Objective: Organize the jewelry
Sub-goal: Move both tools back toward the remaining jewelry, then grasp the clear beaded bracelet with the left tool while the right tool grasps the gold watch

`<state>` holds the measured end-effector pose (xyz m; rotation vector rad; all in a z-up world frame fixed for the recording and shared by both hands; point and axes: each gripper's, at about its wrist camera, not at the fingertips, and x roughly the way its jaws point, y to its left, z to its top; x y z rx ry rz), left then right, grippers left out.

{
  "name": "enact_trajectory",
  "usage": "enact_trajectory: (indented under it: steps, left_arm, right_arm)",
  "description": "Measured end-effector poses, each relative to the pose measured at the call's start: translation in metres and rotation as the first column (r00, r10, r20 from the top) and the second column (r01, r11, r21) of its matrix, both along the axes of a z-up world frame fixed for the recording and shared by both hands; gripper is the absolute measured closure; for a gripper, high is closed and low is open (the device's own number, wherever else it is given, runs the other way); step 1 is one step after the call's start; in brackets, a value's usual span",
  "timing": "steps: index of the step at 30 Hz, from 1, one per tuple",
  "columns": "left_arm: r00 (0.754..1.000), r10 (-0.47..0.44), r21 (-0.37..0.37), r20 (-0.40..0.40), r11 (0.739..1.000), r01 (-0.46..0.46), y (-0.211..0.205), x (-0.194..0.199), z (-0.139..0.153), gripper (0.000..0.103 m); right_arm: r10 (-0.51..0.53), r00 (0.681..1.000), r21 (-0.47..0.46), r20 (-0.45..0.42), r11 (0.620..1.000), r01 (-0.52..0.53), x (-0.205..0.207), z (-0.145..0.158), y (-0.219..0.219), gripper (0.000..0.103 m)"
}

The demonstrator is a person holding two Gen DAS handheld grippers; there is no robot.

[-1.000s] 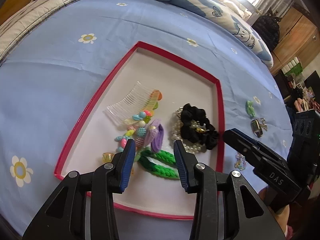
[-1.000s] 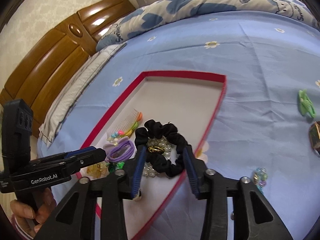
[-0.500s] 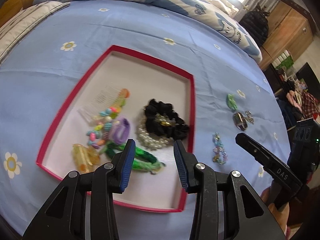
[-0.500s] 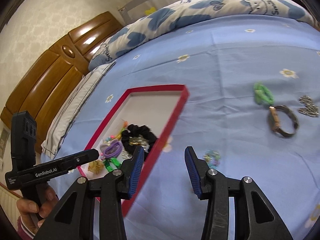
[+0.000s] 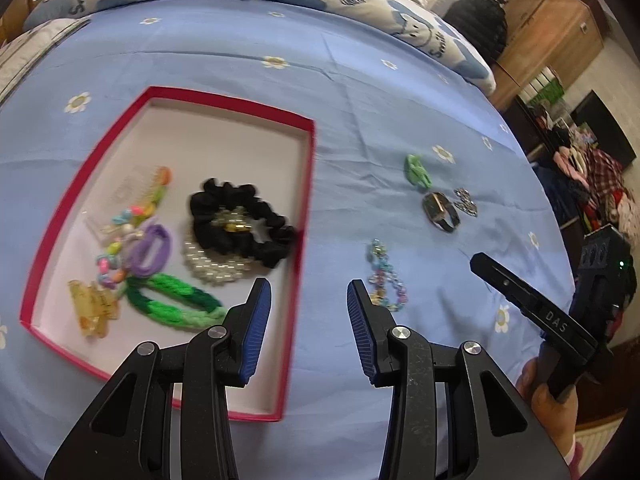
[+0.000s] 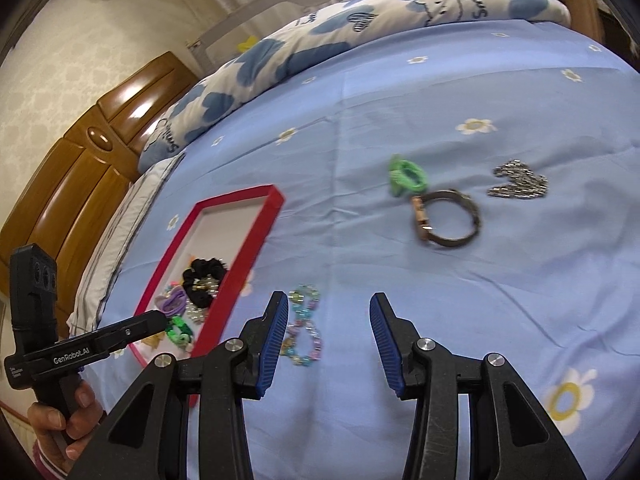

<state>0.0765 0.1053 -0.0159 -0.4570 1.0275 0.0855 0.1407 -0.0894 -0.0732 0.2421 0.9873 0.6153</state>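
On the far left lay a shallow rectangular box with a red rim and a white floor (image 5: 308, 184), resting on the bed with a light blue sheet printed with white daisies (image 5: 240, 64). Inside the box, from left to right, were an amber translucent hair claw clip (image 5: 93, 307), a blurred string of pastel coloured beads (image 5: 116, 240), a lilac fabric hair tie (image 5: 151, 249), a bright green braided hair band (image 5: 176, 298), a white pearl bracelet (image 5: 214, 266) and a black ruffled scrunchie (image 5: 240, 224), which lay partly over the pearls. The left claw (image 5: 308, 330) hung above the right rim of the box, its blue pads spread apart with nothing between them. Just to the right of the box, on the bare sheet, lay a pastel beaded bracelet twisted into a figure eight (image 6: 305, 330); the right claw (image 6: 329, 344) hovered just beside it, also spread and empty, with the bracelet partly behind its left pad. Further right, well apart from the box, a small green hair tie (image 6: 407, 175) lay close to a dark wristwatch with a round strap (image 6: 448, 218), though I could not tell whether they touched, and a little heap of silver chain (image 6: 518, 185) lay near them at the far right.
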Motion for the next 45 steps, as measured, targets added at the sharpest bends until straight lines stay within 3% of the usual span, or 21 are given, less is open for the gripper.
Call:
enact_trajectory:
  steps: [12,20,28,30,32,33,36,45]
  left_arm:
    - [0.995,-0.09,-0.023,-0.044,0.996,0.089,-0.047,0.035,-0.02,0.065]
    - [0.99,-0.104,-0.053,-0.091,0.994,0.1,-0.062,0.065,-0.043,0.065]
    - [0.984,-0.115,-0.027,-0.138,0.993,0.112,-0.074,0.085,-0.064,0.067]
    - [0.984,-0.116,-0.004,-0.134,0.993,0.117,-0.076,0.085,-0.065,0.07]
    - [0.983,-0.12,0.019,-0.136,0.992,0.124,-0.077,0.086,-0.065,0.087]
    - [0.983,-0.122,0.012,-0.136,0.992,0.125,-0.076,0.087,-0.066,0.09]
    - [0.985,-0.125,0.002,-0.122,0.992,0.126,-0.071,0.086,-0.065,0.097]
    - [0.99,-0.13,-0.018,-0.06,0.991,0.129,-0.067,0.068,-0.042,0.097]
  right_arm:
    - [0.0,1.0,-0.069,0.016,0.998,0.001,0.029,-0.011,-0.015,0.058]
    - [0.03,0.999,-0.11,0.036,0.994,-0.026,0.06,-0.02,-0.007,0.059]
    - [0.044,0.999,-0.145,0.013,0.989,-0.042,0.082,-0.039,-0.002,0.061]
    - [0.052,0.999,-0.161,0.003,0.986,-0.051,0.085,-0.046,0.001,0.064]
    - [0.054,0.999,-0.179,0.001,0.983,-0.053,0.086,-0.051,0.003,0.077]
    - [0.054,0.999,-0.186,0.002,0.981,-0.052,0.086,-0.052,0.003,0.086]
    - [0.057,0.998,-0.182,0.007,0.982,-0.055,0.082,-0.05,0.001,0.093]
    - [0.036,0.999,-0.087,0.014,0.996,-0.035,0.049,-0.025,-0.017,0.095]
